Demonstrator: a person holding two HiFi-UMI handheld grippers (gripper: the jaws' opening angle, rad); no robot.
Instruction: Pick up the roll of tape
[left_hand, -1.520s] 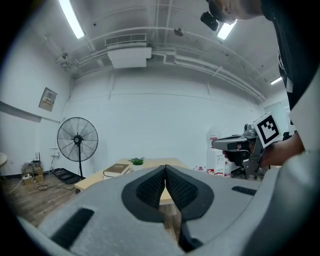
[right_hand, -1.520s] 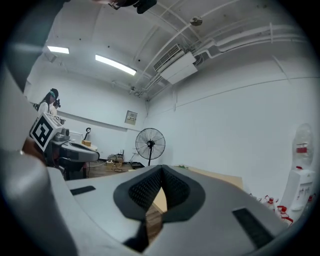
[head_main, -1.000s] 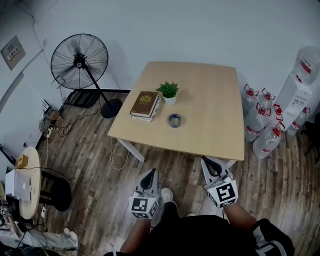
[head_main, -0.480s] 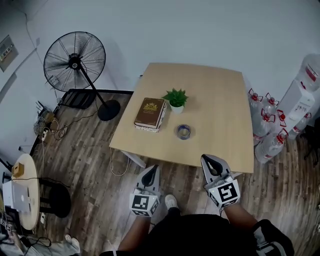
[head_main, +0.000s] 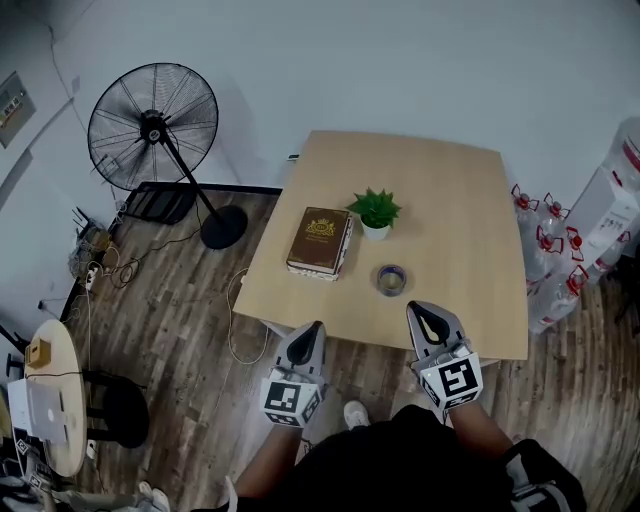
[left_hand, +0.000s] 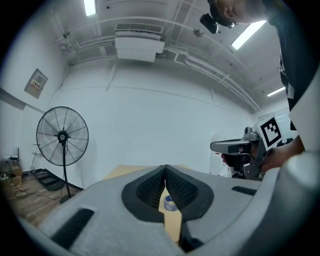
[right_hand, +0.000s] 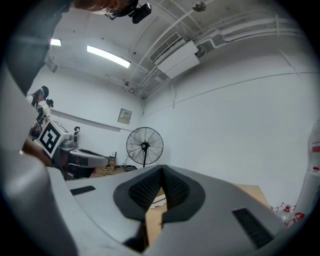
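Note:
A small roll of tape (head_main: 391, 280) with a blue-grey rim lies flat on the wooden table (head_main: 470, 240), near its front edge. My left gripper (head_main: 311, 332) is shut and hovers just short of the table's front edge, left of the roll. My right gripper (head_main: 424, 315) is shut too and sits over the front edge, just right of the roll. In the left gripper view the roll of tape (left_hand: 170, 203) shows low between the closed jaws of my left gripper (left_hand: 165, 172). The right gripper view shows my right gripper (right_hand: 162, 175) shut, with nothing held.
A brown book (head_main: 320, 241) and a small potted plant (head_main: 375, 212) stand on the table behind the roll. A standing fan (head_main: 153, 126) is at the left, water bottles (head_main: 548, 262) and a dispenser (head_main: 612, 205) at the right. A round side table (head_main: 50, 395) sits lower left.
Both grippers have come forward to the table's front edge, and the table with the roll has drawn closer in view. Both stay shut.

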